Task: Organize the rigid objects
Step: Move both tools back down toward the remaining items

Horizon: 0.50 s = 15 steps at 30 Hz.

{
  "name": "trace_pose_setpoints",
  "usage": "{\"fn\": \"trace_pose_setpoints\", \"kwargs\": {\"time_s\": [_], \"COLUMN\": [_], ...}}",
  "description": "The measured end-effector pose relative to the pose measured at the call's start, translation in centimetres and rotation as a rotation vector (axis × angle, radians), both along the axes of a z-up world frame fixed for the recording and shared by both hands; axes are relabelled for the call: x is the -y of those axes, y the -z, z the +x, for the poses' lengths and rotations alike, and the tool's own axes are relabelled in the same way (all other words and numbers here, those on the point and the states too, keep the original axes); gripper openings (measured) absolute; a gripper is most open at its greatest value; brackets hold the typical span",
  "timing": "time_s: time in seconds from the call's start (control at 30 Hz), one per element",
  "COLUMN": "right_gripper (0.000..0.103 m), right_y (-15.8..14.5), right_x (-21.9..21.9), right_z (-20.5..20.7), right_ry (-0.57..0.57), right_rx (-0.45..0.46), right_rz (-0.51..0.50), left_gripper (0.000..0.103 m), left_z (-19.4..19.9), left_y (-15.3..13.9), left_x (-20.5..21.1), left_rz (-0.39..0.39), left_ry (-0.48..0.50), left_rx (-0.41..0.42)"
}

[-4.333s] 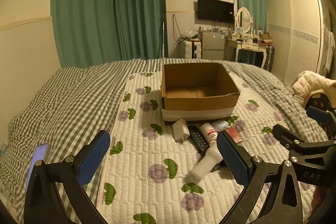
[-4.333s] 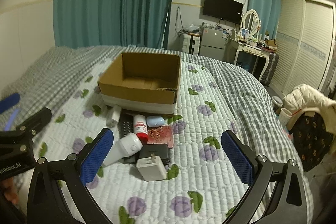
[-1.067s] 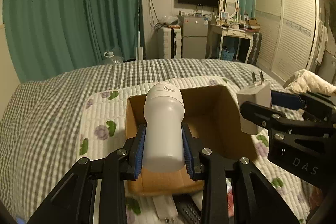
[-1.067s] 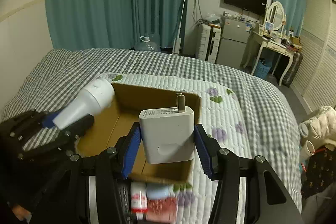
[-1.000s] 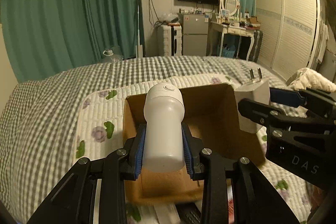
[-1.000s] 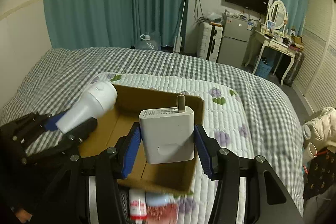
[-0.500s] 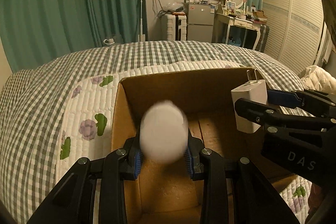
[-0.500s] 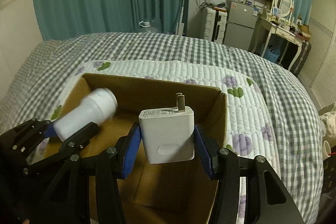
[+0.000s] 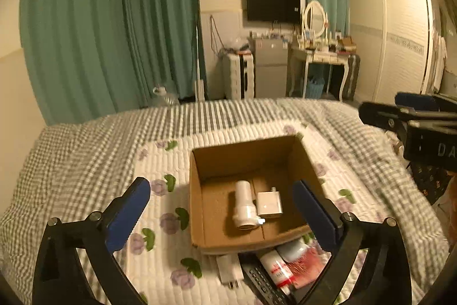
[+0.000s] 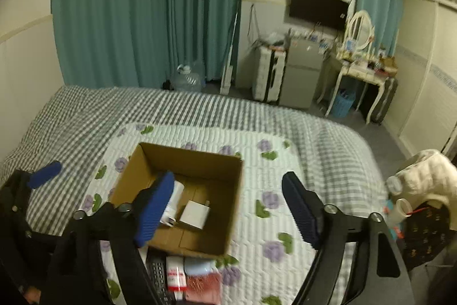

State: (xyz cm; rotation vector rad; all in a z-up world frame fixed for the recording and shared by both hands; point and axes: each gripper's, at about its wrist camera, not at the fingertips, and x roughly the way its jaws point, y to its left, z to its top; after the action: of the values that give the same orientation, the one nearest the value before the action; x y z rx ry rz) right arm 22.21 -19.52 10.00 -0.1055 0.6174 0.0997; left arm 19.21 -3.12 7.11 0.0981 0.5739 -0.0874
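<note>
— What are the materials and shapes here?

— A plain brown cardboard box (image 9: 248, 190) with an open top sits on a quilted white mat (image 9: 160, 207) printed with purple flowers, over a grey checked bedspread (image 9: 71, 156).

— And the things being sorted?

— A smooth white cylindrical bottle (image 9: 243, 205) lies on its side on the box floor, a square white charger (image 9: 268, 205) touching it on the right, prongs up. My left gripper (image 9: 220, 207) and right gripper (image 10: 228, 207) both hang above with jaws spread wide, holding nothing.

— Anything unclear?

— Below the box, a black remote (image 9: 262, 286), a red-labelled tube (image 9: 278, 267) and a red packet (image 9: 307, 266) are blurred and partly cut off. In the right wrist view my blue pad (image 10: 154, 207) hides most of the bottle.
</note>
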Motion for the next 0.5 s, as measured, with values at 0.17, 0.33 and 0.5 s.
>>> {"fn": "trace_pose_setpoints", "kwargs": {"time_s": [0.17, 0.33, 0.5], "right_gripper": [0.092, 0.099, 0.099], "right_y": [-2.3, -1.4, 3.6], "right_x": [0.4, 0.5, -0.8], "right_z": [-5.8, -9.3, -10.8], "right_ry": [0.013, 0.036, 0.023], "right_rx": [0.043, 0.045, -0.031], "right_rz": [-0.022, -0.007, -0.021], "left_gripper": [0.103, 0.103, 0.103], "left_z": [-4.5, -7.6, -9.4], "left_y": [-3.2, -3.2, 0.1], "left_x": [-0.6, -1.4, -2.4], "left_rz": [-0.018, -0.031, -0.043], "left_ry": [-0.002, -0.015, -0.022], "left_rx": [0.046, 0.051, 0.021]}}
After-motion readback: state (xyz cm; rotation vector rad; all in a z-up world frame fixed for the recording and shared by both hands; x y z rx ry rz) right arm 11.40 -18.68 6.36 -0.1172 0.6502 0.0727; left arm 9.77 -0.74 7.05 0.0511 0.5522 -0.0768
